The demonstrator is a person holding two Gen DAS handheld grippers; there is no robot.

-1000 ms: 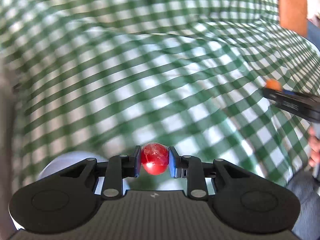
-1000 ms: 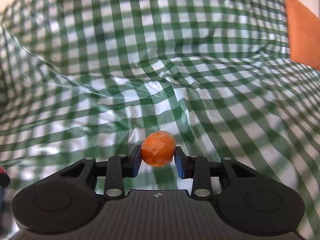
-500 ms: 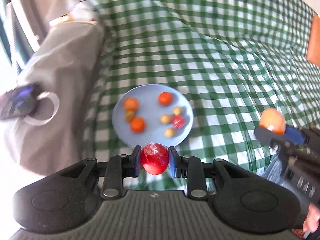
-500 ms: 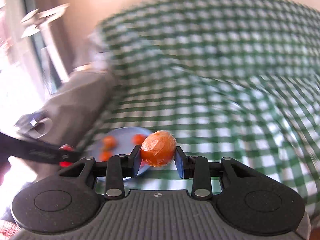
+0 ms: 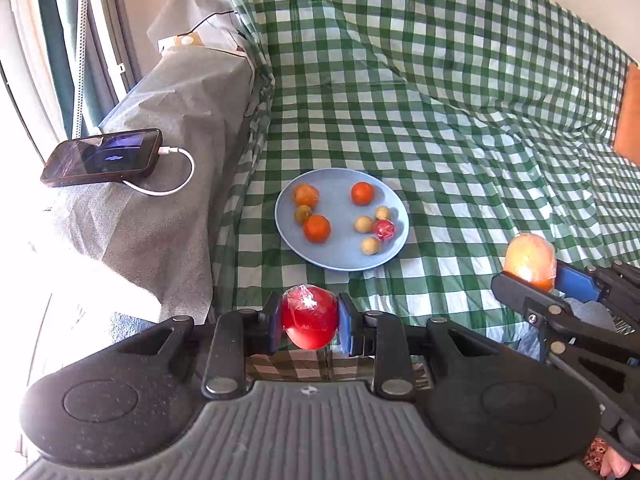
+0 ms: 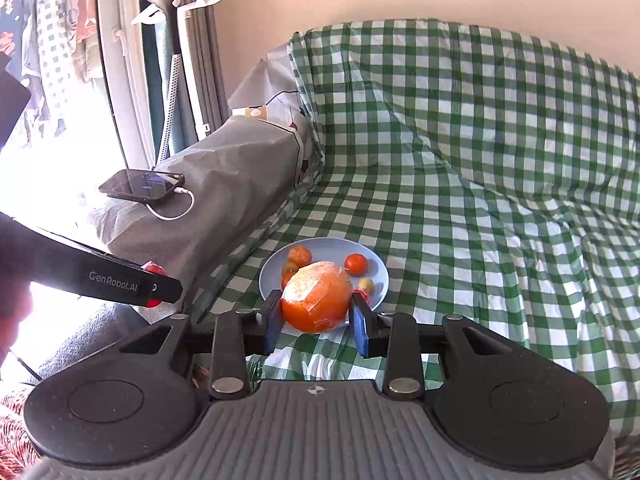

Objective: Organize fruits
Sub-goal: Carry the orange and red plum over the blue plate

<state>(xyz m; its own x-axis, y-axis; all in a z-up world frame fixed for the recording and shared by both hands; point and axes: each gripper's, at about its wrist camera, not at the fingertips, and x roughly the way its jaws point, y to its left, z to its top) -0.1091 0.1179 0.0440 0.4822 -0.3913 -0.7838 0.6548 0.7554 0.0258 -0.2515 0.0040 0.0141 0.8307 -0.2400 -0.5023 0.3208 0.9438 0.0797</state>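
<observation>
The blue plate (image 5: pixel 340 258) on the green checked cover (image 5: pixel 440 120) already carries 7 small fruits: 3 orange ones toward its left and top, 3 pale yellowish ones and 1 red wrapped one toward its right. 2 more are on their way. The left tool (image 5: pixel 310 322) is pinching a red wrapped fruit (image 5: pixel 309 320) between its blue pads, just short of the plate's near rim. The right tool (image 6: pixel 316 316) is pinching a larger orange wrapped fruit (image 6: pixel 316 297), held off the plate's right side in the left wrist view. So the gathering looks well along; what is left, by my reading, is to set these 2 down, and no other loose fruit shows on the cover.

The middle of the plate and its near part are bare, giving room for both. Left of the plate the cover ends at a grey wrapped armrest (image 5: pixel 160 140) bearing a phone (image 5: pixel 102 156) on a white cable (image 5: pixel 176 184); that side is tight. Right of the plate the cover runs wide and free, though wrinkled.
</observation>
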